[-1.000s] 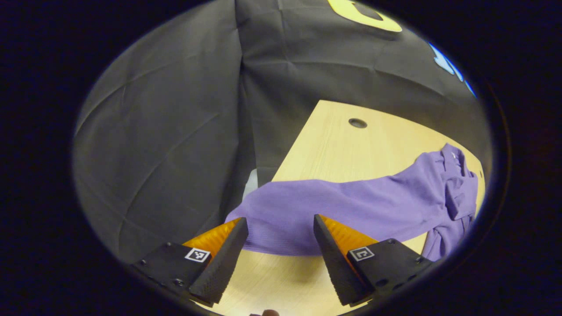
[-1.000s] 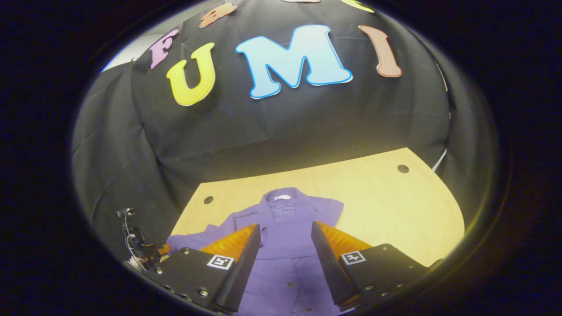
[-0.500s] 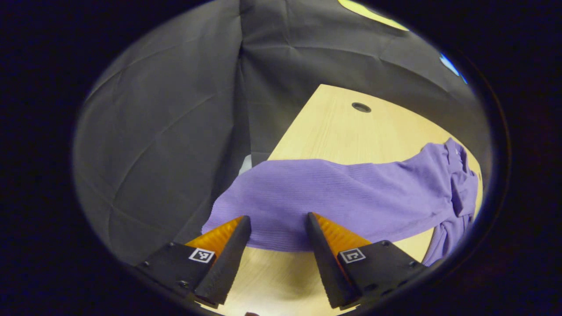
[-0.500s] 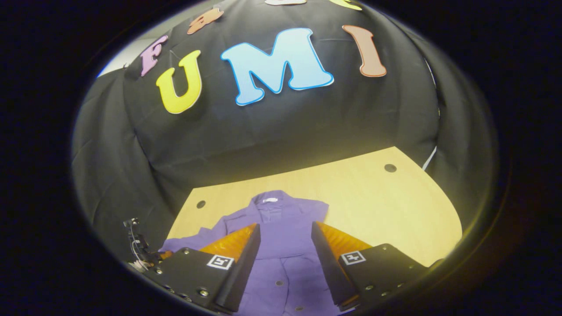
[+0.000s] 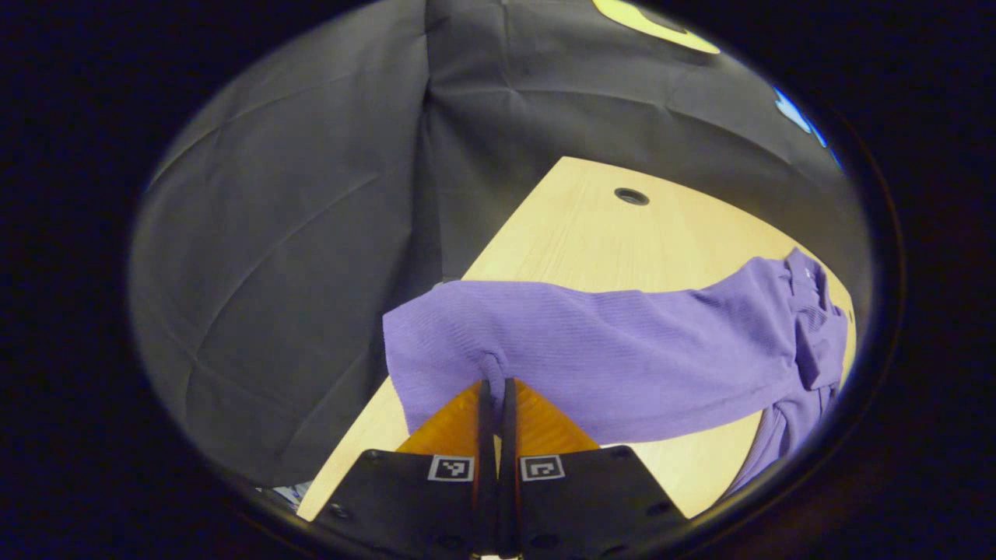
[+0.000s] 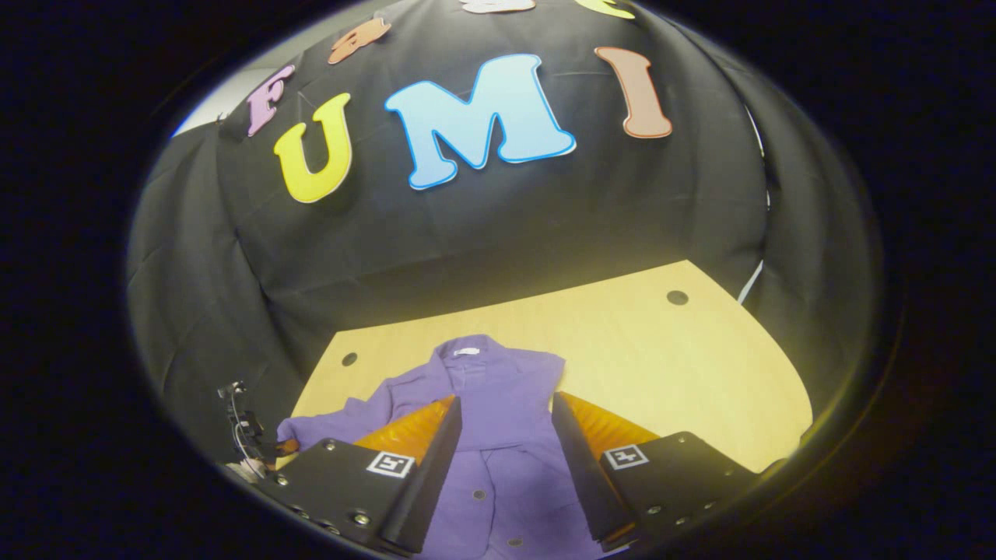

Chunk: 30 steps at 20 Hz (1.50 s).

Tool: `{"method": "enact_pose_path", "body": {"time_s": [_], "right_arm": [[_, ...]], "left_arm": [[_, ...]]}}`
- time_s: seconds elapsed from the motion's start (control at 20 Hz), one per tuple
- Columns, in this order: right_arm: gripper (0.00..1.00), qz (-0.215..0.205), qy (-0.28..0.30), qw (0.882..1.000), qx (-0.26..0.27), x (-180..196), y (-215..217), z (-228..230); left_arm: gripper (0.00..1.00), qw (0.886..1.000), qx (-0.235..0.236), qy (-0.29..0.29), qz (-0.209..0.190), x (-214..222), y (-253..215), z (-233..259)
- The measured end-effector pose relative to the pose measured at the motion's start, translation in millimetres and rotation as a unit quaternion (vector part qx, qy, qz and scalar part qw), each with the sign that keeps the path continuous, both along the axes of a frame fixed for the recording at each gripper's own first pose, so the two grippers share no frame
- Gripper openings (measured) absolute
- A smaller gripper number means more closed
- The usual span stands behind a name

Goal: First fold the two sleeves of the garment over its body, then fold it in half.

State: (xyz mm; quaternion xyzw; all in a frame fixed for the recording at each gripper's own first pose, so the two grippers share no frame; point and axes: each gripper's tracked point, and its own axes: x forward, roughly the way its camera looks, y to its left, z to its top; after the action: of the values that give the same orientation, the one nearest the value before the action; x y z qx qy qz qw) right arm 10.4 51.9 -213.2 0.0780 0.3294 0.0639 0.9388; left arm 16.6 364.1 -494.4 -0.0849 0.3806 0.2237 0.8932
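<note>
We see the pale wooden worktop (image 6: 669, 365) carrying the purple garment (image 6: 498, 389), which lies spread on its left half with the collar at the far end and the buttoned front facing up. Its left sleeve (image 5: 591, 350) stretches out to the worktop's left edge, where our left gripper (image 5: 496, 389) has its fingers closed together, pinching a fold of the cuff between them. Our right gripper (image 6: 506, 435) hangs above the garment's near part with its fingers (image 6: 436, 451) spread apart, holding nothing.
</note>
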Motion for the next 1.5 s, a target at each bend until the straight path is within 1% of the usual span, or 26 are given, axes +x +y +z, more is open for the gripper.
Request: {"method": "enact_pose_path", "body": {"time_s": [0.1, 0.2, 0.3, 0.5, 0.7, 0.75, 0.9, 1.1, 1.3, 1.5], "right_arm": [[0.74, -0.006, 0.000, 1.000, -0.001, -3.3, -9.0, 0.7], [0.74, -0.010, 0.001, 1.000, 0.001, -7.2, -15.3, 1.7], [0.73, -0.015, -0.001, 1.000, 0.000, -7.1, -20.5, 2.2], [0.73, -0.025, -0.001, 1.000, 0.008, -9.3, -27.0, 1.7], [0.73, -0.033, 0.001, 0.999, 0.018, -13.0, -31.3, 0.3], [0.73, -0.035, 0.002, 0.999, 0.021, -23.7, -32.7, -6.5], [0.73, -0.045, 0.002, 0.999, 0.028, -31.6, -39.3, -7.0], [0.73, -0.066, 0.003, 0.997, 0.032, -41.3, -56.4, -8.2], [0.74, -0.097, 0.007, 0.995, 0.035, -54.0, -83.5, -9.2], [0.73, -0.136, 0.010, 0.990, 0.035, -67.6, -117.1, -9.2]], "left_arm": [[0.07, 1.000, 0.002, 0.010, 0.009, 1.1, -1.3, 2.3], [0.07, 1.000, 0.015, 0.021, 0.012, 1.1, -4.1, 3.3], [0.07, 1.000, 0.019, 0.011, 0.008, 5.2, -14.5, 11.6], [0.07, 0.999, 0.029, -0.015, -0.036, 23.0, -52.9, 40.8], [0.07, 0.995, 0.030, -0.055, -0.082, 58.2, -97.5, 84.2], [0.07, 0.993, 0.028, -0.066, -0.094, 68.6, -108.4, 97.3], [0.07, 0.986, 0.025, -0.094, -0.133, 99.1, -151.6, 125.0], [0.07, 0.975, 0.012, -0.113, -0.191, 133.0, -232.2, 139.1], [0.07, 0.960, -0.007, -0.120, -0.253, 156.6, -321.0, 146.6], [0.07, 0.941, -0.023, -0.127, -0.314, 170.7, -414.7, 152.7]]}}
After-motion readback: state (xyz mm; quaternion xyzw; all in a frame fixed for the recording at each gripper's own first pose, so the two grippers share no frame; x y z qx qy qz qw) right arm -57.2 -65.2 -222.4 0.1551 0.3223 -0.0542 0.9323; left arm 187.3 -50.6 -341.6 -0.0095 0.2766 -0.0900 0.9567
